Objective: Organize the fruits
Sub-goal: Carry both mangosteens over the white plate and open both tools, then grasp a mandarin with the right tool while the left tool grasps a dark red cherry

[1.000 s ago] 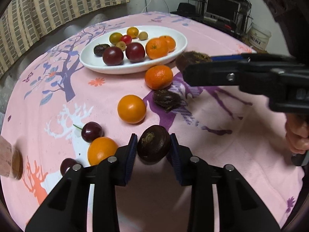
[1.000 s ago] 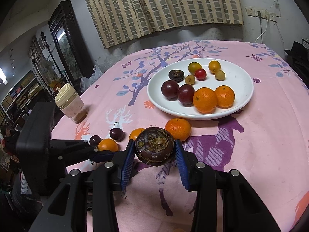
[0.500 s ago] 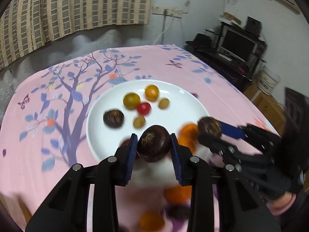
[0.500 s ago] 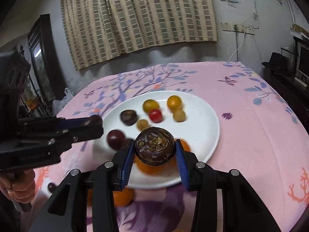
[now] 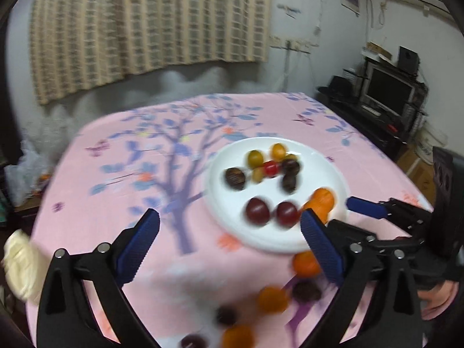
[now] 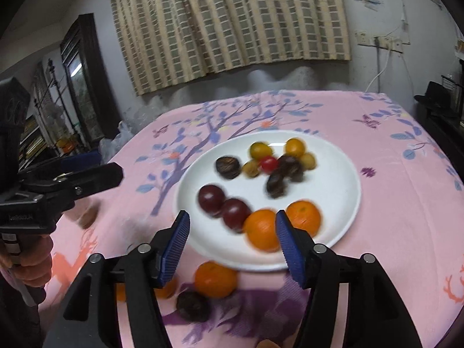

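Note:
A white plate (image 5: 324,171) (image 6: 333,179) on the pink tablecloth holds several fruits: dark plums (image 6: 211,198), oranges (image 6: 262,229), small yellow and red fruits, and dark wrinkled passion fruits (image 6: 275,184) (image 5: 290,181). My left gripper (image 5: 229,242) is open and empty, near the plate's front left edge. My right gripper (image 6: 232,242) is open and empty over the plate's front edge. The right gripper also shows at the right of the left wrist view (image 5: 365,206). Loose fruits lie in front of the plate: an orange (image 6: 215,279) and a dark passion fruit (image 6: 192,306).
More loose fruit (image 5: 271,300) lies on the cloth near the table's front. A cream-lidded jar (image 5: 20,264) stands at the left. A monitor and desk (image 5: 388,92) are beyond the table on the right. A dark cabinet (image 6: 84,81) is at the left.
Both grippers have opened and let go of their dark passion fruits, which now lie on the plate. Both grippers have drawn back from the plate.

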Motion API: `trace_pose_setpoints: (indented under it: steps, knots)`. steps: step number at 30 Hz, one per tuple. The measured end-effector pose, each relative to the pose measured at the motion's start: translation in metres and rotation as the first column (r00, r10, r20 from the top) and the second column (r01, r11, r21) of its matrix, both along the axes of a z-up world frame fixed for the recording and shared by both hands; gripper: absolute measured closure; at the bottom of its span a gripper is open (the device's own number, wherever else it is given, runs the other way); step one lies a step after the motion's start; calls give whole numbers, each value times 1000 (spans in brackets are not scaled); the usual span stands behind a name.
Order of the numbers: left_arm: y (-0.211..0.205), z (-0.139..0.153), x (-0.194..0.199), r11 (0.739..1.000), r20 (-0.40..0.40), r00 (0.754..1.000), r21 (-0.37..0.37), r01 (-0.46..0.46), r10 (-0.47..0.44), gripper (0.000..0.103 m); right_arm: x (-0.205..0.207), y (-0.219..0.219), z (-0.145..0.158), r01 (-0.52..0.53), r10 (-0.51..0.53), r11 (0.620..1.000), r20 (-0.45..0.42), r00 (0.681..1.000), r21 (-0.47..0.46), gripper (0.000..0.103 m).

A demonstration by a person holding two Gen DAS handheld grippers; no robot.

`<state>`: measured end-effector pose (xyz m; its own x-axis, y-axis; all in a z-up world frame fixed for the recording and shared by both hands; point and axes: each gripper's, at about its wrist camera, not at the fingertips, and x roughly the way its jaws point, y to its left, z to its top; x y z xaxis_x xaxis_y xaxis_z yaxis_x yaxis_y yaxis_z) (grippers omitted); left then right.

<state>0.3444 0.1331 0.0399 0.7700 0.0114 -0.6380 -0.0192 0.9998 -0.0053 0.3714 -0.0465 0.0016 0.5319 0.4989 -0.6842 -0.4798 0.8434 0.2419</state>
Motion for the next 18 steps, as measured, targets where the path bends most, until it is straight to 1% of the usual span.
trace_pose_setpoints:
  steps: [2, 5, 8, 10, 13, 16, 18]
  knots:
    - [16, -7, -24, 999, 7, 999, -15, -40, 40, 7, -18, 12, -2, -51, 51, 999, -12, 999, 3, 41]
    - [40, -24, -49, 995, -22, 997, -58, -77, 76, 7, -46, 34, -6, -141, 140, 990, -16, 990, -17, 41]
    - [63, -43, -61, 987, -55, 991, -99, -130, 126, 7, -73, 66, -16, -251, 249, 967, -43, 968, -54, 41]
    - [75, -50, -65, 978, -84, 984, -122, -167, 157, 7, -85, 82, -21, -294, 291, 952, -53, 955, -83, 41]
    - [83, -49, -70, 975, -76, 983, -135, -179, 169, 7, -99, 103, -27, -333, 329, 933, -51, 943, -139, 43]
    - [85, -45, -75, 972, -66, 985, -167, -167, 158, 7, -100, 114, -31, -340, 334, 929, -69, 940, -144, 43]
    - [85, -43, -76, 973, -61, 986, -162, -165, 157, 7, -99, 121, -35, -340, 331, 928, -85, 940, -150, 46]
